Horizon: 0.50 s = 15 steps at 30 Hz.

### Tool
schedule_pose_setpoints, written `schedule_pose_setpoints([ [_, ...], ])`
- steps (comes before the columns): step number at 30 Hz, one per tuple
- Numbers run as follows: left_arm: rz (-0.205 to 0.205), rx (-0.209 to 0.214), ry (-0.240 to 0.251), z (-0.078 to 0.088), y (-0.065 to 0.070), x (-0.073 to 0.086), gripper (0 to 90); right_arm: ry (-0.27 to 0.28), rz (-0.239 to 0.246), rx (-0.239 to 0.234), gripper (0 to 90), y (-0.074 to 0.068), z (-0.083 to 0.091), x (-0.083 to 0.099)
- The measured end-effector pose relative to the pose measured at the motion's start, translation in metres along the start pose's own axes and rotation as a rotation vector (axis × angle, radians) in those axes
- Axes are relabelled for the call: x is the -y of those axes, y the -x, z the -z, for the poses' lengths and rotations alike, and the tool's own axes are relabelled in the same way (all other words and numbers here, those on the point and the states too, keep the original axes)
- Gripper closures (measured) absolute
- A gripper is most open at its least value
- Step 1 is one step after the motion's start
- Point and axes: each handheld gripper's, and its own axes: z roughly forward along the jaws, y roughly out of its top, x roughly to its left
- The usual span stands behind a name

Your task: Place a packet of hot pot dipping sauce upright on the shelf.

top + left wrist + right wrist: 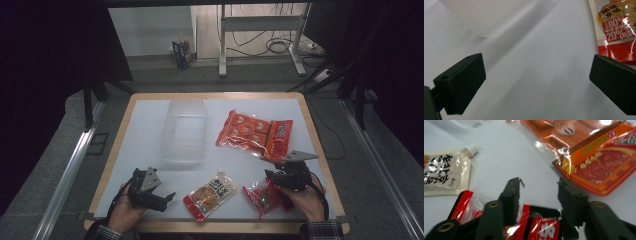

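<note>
Around us the room is dim, cables trailing on the floor beyond the white-topped bench (150, 125) with its wooden edge. Largest on it is the clear, empty plastic tub (184, 129) at the middle back, then the wide orange-and-red snack packet (254, 133) to its right, then the cream-and-red spouted sauce pouch (210, 194) near our edge. Smallest is the crinkly red-and-black snack bag (264, 196) at front right, the thing we are after. Our right claw (539, 195) sits half closed astride its top edge, though we cannot tell whether the pads press the film. Our left claw (536, 82) rests wide with nothing between its jaws, over bare bench. We judge the risk to be a shallow pinch: slick film could slide out as we lift, or the bag could swing and catch the orange packet just beyond.
</note>
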Motion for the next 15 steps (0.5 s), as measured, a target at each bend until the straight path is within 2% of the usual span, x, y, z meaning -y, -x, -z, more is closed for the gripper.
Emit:
schedule_pose_setpoints([
  [4,-0.002,0.000,0.002,0.000,0.000,0.000,0.6,0.001,0.017,-0.011,61.2,0.002,-0.005,-0.007],
  [6,-0.007,0.001,0.003,0.000,0.001,0.000,0.6,-0.010,0.045,-0.006,67.5,0.002,-0.012,-0.014],
  [11,-0.010,0.001,0.005,0.000,0.001,0.000,0.6,-0.027,0.062,-0.007,77.5,0.000,-0.018,-0.022],
  [15,-0.019,0.001,-0.002,0.001,0.001,0.000,0.6,-0.032,0.053,-0.019,83.9,0.002,-0.022,-0.029],
])
